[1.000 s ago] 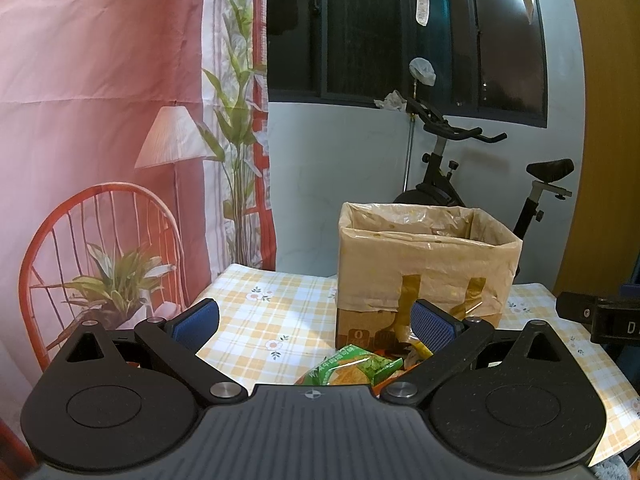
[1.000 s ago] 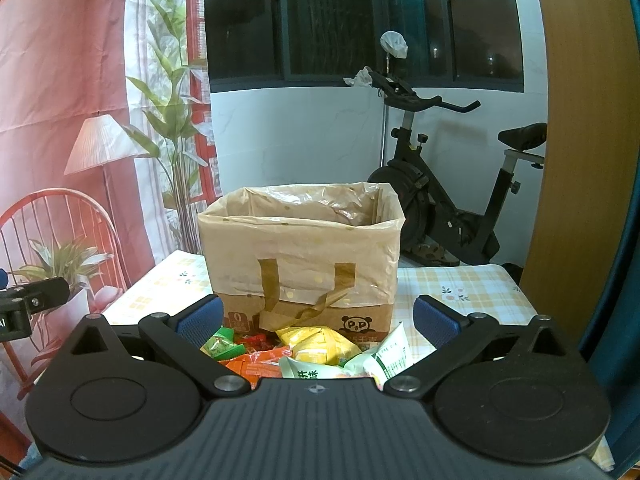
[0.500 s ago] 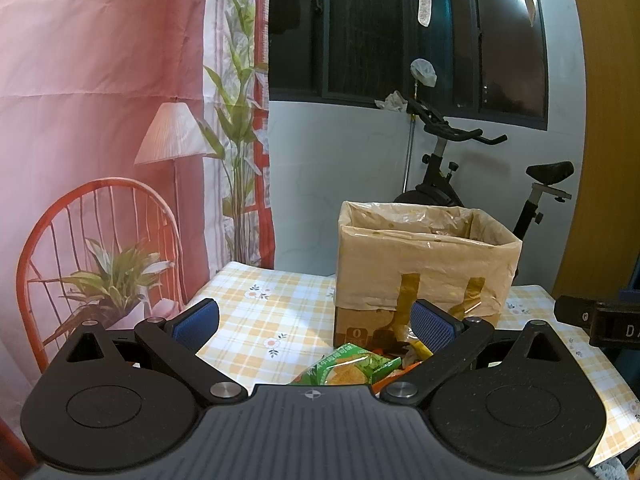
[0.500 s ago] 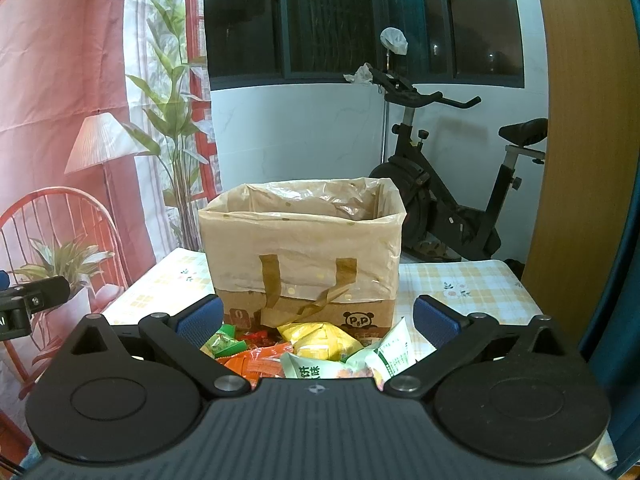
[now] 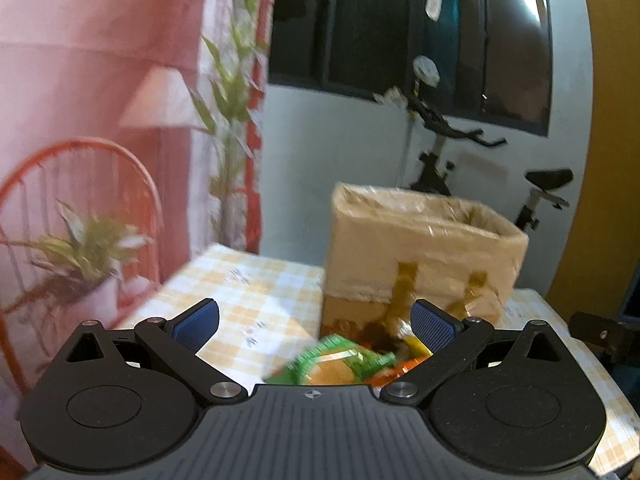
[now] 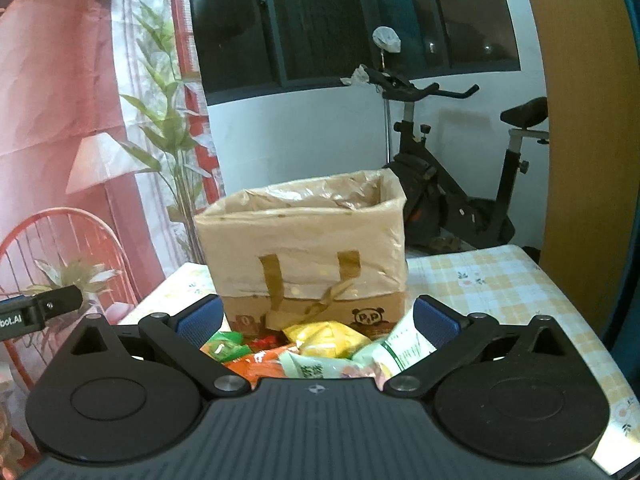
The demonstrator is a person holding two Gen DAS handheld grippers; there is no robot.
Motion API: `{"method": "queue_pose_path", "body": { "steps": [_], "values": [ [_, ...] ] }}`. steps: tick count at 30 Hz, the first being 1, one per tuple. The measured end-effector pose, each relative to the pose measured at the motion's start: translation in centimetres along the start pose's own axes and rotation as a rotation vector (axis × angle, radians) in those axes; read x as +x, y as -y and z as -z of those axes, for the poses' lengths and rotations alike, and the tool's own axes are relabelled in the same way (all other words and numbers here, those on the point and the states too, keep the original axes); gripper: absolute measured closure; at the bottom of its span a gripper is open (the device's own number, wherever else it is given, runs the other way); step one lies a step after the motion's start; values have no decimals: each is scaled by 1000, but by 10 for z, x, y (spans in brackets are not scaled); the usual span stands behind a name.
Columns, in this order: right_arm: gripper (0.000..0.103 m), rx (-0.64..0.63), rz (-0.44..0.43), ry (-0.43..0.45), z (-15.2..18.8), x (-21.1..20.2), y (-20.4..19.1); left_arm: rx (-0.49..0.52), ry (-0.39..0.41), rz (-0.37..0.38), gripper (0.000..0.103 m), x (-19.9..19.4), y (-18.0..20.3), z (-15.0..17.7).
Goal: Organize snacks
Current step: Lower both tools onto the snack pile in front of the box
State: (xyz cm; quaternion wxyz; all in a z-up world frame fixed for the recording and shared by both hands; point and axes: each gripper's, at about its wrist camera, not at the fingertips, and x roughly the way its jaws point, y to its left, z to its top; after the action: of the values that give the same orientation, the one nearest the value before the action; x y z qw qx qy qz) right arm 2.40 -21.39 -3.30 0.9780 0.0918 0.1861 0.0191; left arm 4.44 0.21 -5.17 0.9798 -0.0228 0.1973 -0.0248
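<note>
Where liner (image 6: 320, 196) shows, box (image 6: 304, 248) contents hidden; snack packets (image 6: 320, 350) in front.

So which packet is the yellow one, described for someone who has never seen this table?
On the checked tablecloth stands a brown paper bag. Snack packets lie heaped at its foot; the yellow packet lies nearest its panda logo, the only plain yellow one among green and orange.

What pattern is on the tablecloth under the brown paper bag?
Yellow-and-white check with small flower motifs on the tablecloth, clearest in the right wrist view.
</note>
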Motion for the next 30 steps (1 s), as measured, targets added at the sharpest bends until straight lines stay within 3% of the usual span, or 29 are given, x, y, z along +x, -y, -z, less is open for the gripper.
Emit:
{"method": "queue_pose_path", "body": {
  "steps": [12, 16, 30],
  "values": [
    [0, -77, 67, -74, 48, 47, 24, 66, -199, 111, 1, 76, 25, 42],
    [0, -84, 70, -95, 58, 60, 31, 62, -249, 145, 8, 90, 29, 53],
    [0, -85, 52, -142, 76, 81, 47, -13, -333, 229, 8, 119, 39, 73]
  ]
}}
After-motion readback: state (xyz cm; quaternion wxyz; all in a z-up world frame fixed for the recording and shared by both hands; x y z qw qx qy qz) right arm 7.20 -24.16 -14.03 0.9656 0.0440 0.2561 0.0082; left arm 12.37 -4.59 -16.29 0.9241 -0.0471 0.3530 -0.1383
